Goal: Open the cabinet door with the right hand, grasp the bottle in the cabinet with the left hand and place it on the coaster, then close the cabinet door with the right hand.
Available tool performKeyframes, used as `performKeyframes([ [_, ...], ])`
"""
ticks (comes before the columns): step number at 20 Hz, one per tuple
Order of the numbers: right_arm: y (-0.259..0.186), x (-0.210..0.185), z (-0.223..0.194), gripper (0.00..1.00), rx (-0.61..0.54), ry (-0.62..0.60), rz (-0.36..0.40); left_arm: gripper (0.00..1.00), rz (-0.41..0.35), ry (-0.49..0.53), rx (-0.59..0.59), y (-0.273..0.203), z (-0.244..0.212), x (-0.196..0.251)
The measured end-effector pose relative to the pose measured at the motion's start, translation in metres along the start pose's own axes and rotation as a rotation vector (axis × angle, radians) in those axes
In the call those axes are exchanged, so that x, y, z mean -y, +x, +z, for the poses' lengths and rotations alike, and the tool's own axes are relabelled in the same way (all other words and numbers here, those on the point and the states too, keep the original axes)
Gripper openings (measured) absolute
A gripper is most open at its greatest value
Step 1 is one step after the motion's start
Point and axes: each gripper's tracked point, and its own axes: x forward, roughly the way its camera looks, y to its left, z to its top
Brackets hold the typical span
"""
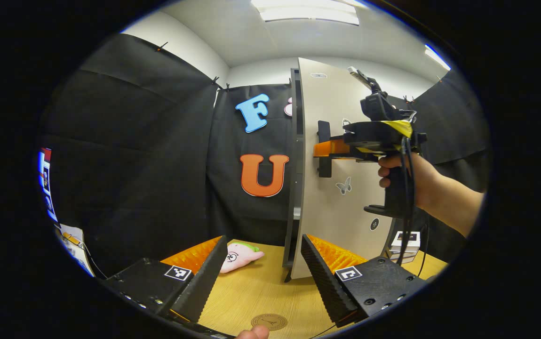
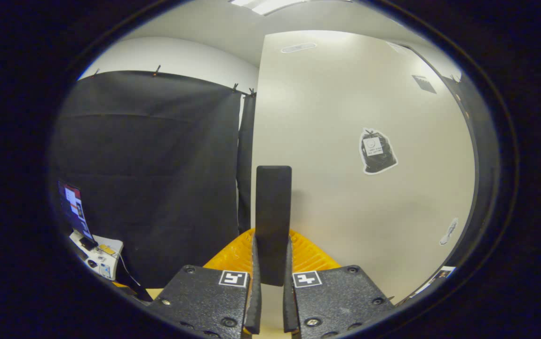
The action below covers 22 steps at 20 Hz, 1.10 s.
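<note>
The beige cabinet door (image 1: pixel 334 214) stands edge-on, swung partly away from the dark cabinet frame (image 1: pixel 295 141). A black vertical handle (image 1: pixel 324 148) sits on its face. My right gripper (image 1: pixel 331 148), held by a hand (image 1: pixel 402 172), is shut on that handle. In the right gripper view both fingers press the handle (image 2: pixel 273 212) from either side, so the right gripper (image 2: pixel 272 254) is shut against the door (image 2: pixel 355 197). My left gripper (image 1: pixel 264 240) is open and holds nothing, low over the wooden table (image 1: pixel 251 292). A round brown coaster (image 1: pixel 269 321) lies on the table just before it.
A pink plush toy (image 1: pixel 240 256) lies on the table left of the cabinet's foot. Small white boxes (image 1: pixel 404 245) are stacked behind the door at the right. A screen (image 1: pixel 47 183) and a cluttered stand (image 2: pixel 99 256) sit at the far left. A fingertip (image 1: pixel 254 333) shows at the bottom edge.
</note>
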Motion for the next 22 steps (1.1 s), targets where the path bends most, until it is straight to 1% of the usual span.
performKeyframes([
  [5, -0.024, -0.003, 0.0, 0.22, 0.001, 0.0, 0.029, 0.95, -0.016, 0.01, -0.007, -0.01, -0.002, 0.009],
  [14, -0.061, 0.003, 0.001, 0.22, 0.002, 0.001, 0.02, 0.95, -0.08, 0.019, 0.008, -0.014, 0.005, 0.033],
  [17, -0.07, 0.007, 0.001, 0.22, 0.014, 0.008, 0.001, 0.95, -0.099, 0.013, 0.006, -0.012, 0.005, 0.041],
  [22, -0.083, 0.017, -0.001, 0.22, 0.017, 0.007, -0.054, 0.95, -0.123, 0.015, 0.008, -0.01, 0.007, 0.054],
])
